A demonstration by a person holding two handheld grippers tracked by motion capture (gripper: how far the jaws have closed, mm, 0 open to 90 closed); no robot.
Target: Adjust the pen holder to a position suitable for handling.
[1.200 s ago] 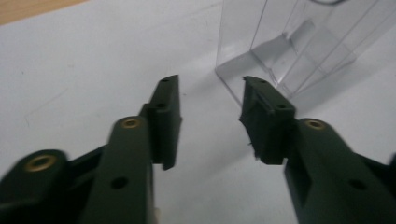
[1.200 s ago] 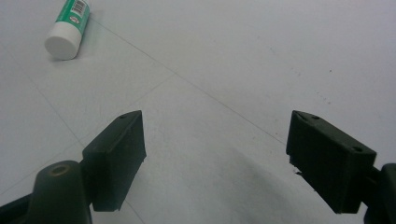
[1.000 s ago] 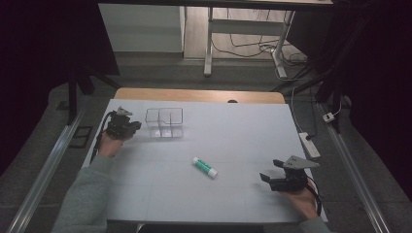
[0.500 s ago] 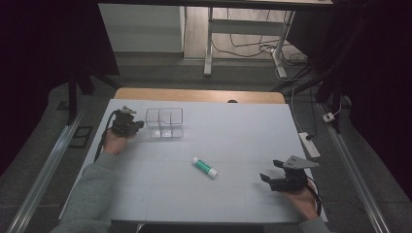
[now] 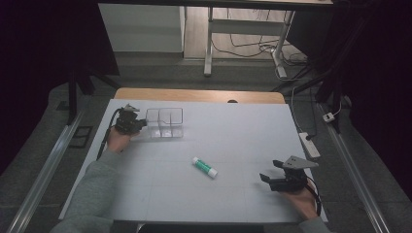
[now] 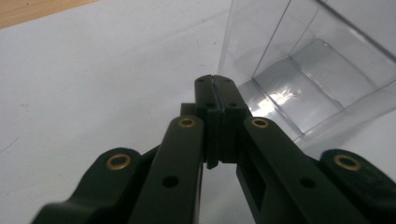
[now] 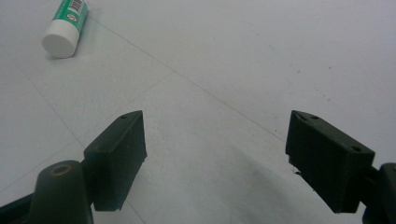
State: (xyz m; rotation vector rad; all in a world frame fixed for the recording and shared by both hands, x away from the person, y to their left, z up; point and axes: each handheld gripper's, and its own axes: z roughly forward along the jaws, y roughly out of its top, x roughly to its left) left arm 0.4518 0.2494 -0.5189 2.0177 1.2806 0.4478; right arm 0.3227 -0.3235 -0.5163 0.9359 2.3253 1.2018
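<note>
Glue stick (image 5: 204, 167) lying on white counter (image 5: 243, 131), well apart from clear divided box (image 5: 164, 123). Light, rigid, smooth, prone to rolling; best gripped mid-barrel. Left gripper (image 5: 137, 122) beside box, jaws closed, empty. Right gripper (image 5: 270, 177) jaws wide apart, empty.

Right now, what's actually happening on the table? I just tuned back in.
A person holds a gripper in each hand over a white table. The left gripper is shut, empty, right beside the clear divided box, which looks empty. The right gripper is open near the table's front right and holds nothing. A green-and-white glue stick lies flat between them, touched by neither.
</note>
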